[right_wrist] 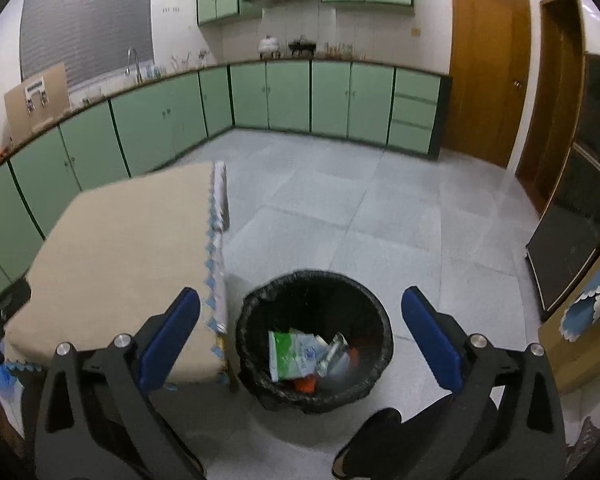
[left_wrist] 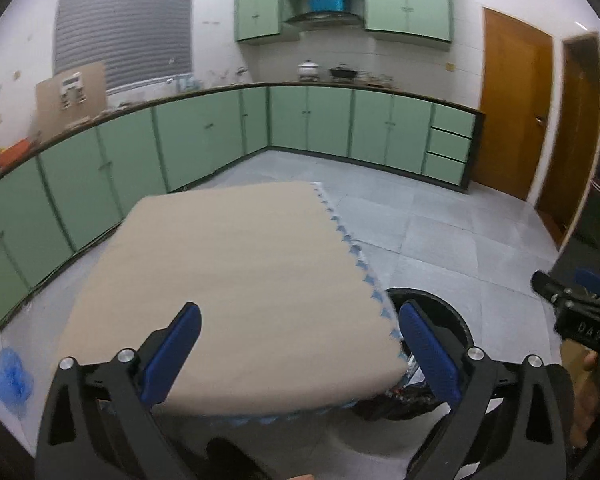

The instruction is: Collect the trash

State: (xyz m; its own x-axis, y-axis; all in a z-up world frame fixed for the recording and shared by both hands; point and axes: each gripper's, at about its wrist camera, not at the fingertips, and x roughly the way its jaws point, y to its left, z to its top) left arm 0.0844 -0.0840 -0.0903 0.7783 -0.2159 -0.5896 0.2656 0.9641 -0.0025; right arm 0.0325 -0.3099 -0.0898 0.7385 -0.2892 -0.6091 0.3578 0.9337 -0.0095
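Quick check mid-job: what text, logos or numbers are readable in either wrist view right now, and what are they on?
"DAS": pale letters on the black body of the right hand-held gripper, at the right edge of the left wrist view; the rest is cut off.
Green and white packet in the black trash bin: blue round logo and print, too blurred to read.
Cardboard panel on the counter: markings unreadable.

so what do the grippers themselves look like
Both the left gripper and the right gripper share one design: black angular frames with cutouts, silver round bolts at the joints, and long blue pads lining the fingers. No cables or sleeves show.
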